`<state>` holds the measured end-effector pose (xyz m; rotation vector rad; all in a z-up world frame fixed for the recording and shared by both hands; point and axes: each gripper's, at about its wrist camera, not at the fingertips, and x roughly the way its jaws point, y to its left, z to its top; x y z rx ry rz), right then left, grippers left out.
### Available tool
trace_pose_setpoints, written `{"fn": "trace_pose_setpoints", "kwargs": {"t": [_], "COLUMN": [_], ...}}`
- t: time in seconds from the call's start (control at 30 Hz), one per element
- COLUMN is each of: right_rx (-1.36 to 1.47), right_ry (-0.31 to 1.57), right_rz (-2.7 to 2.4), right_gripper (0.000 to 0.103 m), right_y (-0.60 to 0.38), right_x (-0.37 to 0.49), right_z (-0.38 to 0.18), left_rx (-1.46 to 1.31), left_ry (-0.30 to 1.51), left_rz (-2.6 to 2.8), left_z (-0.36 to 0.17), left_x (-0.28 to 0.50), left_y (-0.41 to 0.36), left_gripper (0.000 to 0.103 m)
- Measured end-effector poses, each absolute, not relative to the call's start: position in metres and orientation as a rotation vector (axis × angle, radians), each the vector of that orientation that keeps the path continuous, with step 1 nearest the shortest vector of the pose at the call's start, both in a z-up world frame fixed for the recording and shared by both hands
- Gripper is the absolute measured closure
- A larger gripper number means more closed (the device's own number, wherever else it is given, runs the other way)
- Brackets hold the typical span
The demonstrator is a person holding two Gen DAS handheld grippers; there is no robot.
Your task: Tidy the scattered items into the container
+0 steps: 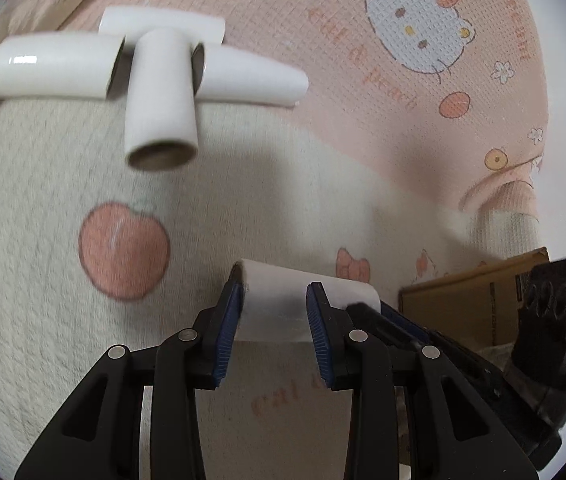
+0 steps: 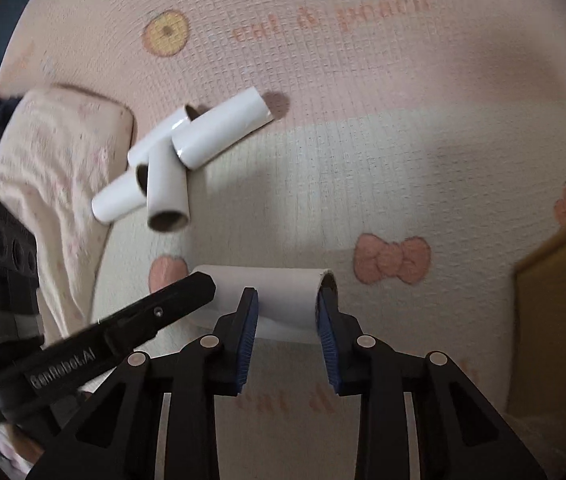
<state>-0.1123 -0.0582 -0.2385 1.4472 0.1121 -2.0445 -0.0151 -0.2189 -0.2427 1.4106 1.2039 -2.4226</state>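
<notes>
A white paper tube (image 1: 283, 300) (image 2: 271, 300) is lying crosswise between both tools: the left tool (image 1: 273, 320) is gripping one end with its blue pads, and the right tool (image 2: 287, 320) is clamping the other end. Four more white tubes (image 1: 161, 96) (image 2: 171, 160) are lying piled and crossing one another farther off to the left on the pink-and-cream printed blanket (image 1: 363, 160) (image 2: 363, 140). One cardboard box (image 1: 463, 304) (image 2: 555, 320) is sitting near on the right. Both tools are pointing forward, converging, tips nearly side by side.

White tubes (image 1: 161, 96) (pink, peach-printed blanket (image 1: 363, 128))
</notes>
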Motion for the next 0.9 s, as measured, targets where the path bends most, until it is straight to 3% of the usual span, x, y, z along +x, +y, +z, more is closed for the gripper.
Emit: {"fn": "trace_pose_setpoints", "kwargs": {"t": [0.3, 0.53, 0.7, 0.9], "right_rx": [1.481, 1.47, 1.412, 1.332], "right_ry": [0.208, 0.36, 0.421, 0.418], "right_rz": [-2.0, -1.976, -1.983, -2.073], "right_gripper": [0.076, 0.076, 0.076, 0.068], "right_y": [-0.048, -0.049, -0.046, -0.045], "right_x": [-0.087, -0.063, -0.053, -0.069], "right_z": [-0.238, -0.233, -0.223, -0.208], "left_rx": [1.405, 1.403, 1.38, 1.356], "left_ry": [1.137, 1.184, 1.133, 1.163], "left_rz": [-2.453, -2.443, -2.449, -2.432], "left_z": [-0.236, -0.236, -0.224, -0.227], "left_x": [-0.009, -0.004, 0.007, 0.03], "left_y": [-0.211, -0.213, -0.212, -0.206], "left_gripper": [0.067, 0.066, 0.054, 0.053]}}
